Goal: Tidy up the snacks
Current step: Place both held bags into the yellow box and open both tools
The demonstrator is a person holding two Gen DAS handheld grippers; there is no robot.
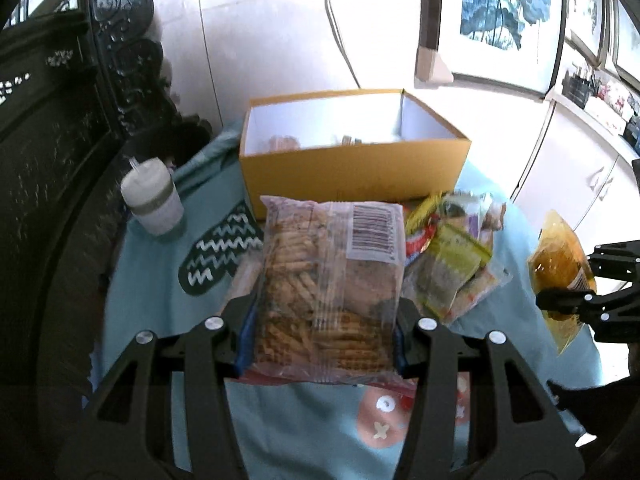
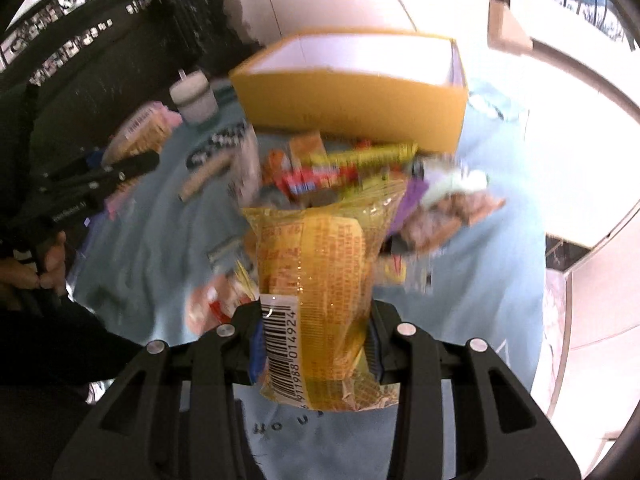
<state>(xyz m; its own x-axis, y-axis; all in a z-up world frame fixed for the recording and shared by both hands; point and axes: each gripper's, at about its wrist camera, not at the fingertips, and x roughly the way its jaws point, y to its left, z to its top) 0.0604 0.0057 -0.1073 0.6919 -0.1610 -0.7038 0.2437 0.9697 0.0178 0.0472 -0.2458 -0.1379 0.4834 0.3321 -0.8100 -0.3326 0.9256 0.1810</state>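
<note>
My left gripper [image 1: 322, 332] is shut on a clear bag of biscuit sticks [image 1: 332, 280], held above the blue cloth with its barcode label facing up. My right gripper [image 2: 316, 340] is shut on a yellow snack packet [image 2: 320, 280] with a barcode, also lifted off the cloth. That yellow snack packet [image 1: 560, 276] and the right gripper [image 1: 576, 300] show at the right edge of the left wrist view. An open yellow cardboard box [image 1: 352, 168] stands behind the snacks, with a few items inside. A pile of mixed snack packets [image 1: 452, 248] lies in front of the yellow cardboard box [image 2: 352, 100].
A white lidded cup [image 1: 154, 200] stands left of the box on the blue cloth [image 1: 160, 288]. Dark carved furniture [image 1: 48, 140] rises along the left. White cabinets [image 1: 568, 168] and framed pictures [image 1: 496, 8] stand behind. A person's hand [image 2: 36, 268] holds the left gripper [image 2: 100, 176].
</note>
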